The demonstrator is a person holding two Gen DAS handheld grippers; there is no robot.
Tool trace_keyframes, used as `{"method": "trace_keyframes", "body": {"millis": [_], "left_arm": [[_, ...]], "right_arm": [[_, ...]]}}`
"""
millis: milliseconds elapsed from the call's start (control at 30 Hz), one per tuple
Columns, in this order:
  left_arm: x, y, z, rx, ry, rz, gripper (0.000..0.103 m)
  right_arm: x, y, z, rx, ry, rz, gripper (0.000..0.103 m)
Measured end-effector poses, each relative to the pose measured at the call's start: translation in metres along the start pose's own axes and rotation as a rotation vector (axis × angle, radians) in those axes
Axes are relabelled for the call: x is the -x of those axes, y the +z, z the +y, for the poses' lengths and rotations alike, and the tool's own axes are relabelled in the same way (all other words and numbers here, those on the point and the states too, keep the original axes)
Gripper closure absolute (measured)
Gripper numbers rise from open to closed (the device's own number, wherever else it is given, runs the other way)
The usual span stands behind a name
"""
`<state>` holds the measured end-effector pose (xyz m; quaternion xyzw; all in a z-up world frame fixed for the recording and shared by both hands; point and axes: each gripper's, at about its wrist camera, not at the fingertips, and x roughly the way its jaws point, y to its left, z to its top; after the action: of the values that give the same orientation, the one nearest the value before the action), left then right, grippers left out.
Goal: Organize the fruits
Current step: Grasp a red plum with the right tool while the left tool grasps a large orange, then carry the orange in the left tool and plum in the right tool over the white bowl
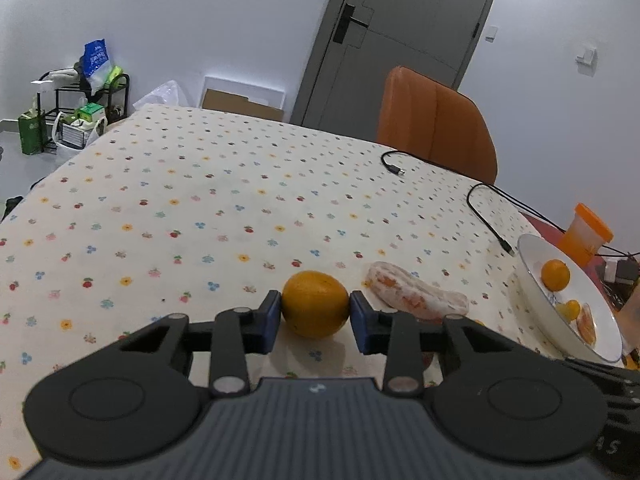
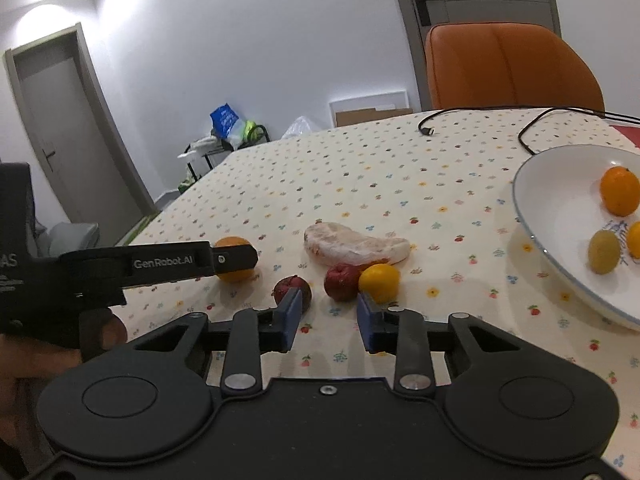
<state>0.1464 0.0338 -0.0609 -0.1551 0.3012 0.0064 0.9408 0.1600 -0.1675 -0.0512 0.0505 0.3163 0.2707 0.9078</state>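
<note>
My left gripper (image 1: 316, 312) is shut on an orange (image 1: 315, 305), both blue pads pressing its sides just above the flowered tablecloth. The right wrist view shows that same orange (image 2: 235, 261) behind the left gripper's finger (image 2: 236, 259). My right gripper (image 2: 329, 318) stands open over the cloth with nothing between its fingers. Just beyond it lie a dark red fruit (image 2: 291, 289), a second red fruit (image 2: 341, 282) and a small yellow citrus (image 2: 379, 282). A peeled pomelo segment (image 2: 354, 245) lies behind them. The white plate (image 2: 556, 200) at right holds several small fruits.
Two black cables (image 1: 486, 216) trail across the far right of the table. An orange chair (image 1: 436, 120) stands at the far edge. An orange-lidded cup (image 1: 585, 232) stands behind the plate. A person's hand (image 2: 28, 360) holds the left gripper at lower left.
</note>
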Motion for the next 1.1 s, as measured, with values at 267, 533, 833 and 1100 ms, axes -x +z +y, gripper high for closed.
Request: {"method": "trace_keyframes", "body": {"millis": [267, 533, 833, 1100], "left_arm": [[0.008, 0.003, 0.015, 0.019, 0.009, -0.001, 0.068], [0.012, 0.003, 0.026, 0.035, 0.020, -0.008, 0.068], [0.019, 0.003, 0.020, 0.020, 0.013, -0.017, 0.068], [0.028, 0.008, -0.004, -0.037, -0.011, -0.036, 0.068]], "right_arm": [[-0.011, 0.003, -0.001, -0.020, -0.035, 0.001, 0.073], [-0.021, 0.005, 0.001, -0.005, -0.068, 0.003, 0.077], [-0.009, 0.003, -0.001, -0.030, -0.065, -0.034, 0.081], [0.023, 0.002, -0.011, -0.057, -0.074, -0.106, 0.081]]}}
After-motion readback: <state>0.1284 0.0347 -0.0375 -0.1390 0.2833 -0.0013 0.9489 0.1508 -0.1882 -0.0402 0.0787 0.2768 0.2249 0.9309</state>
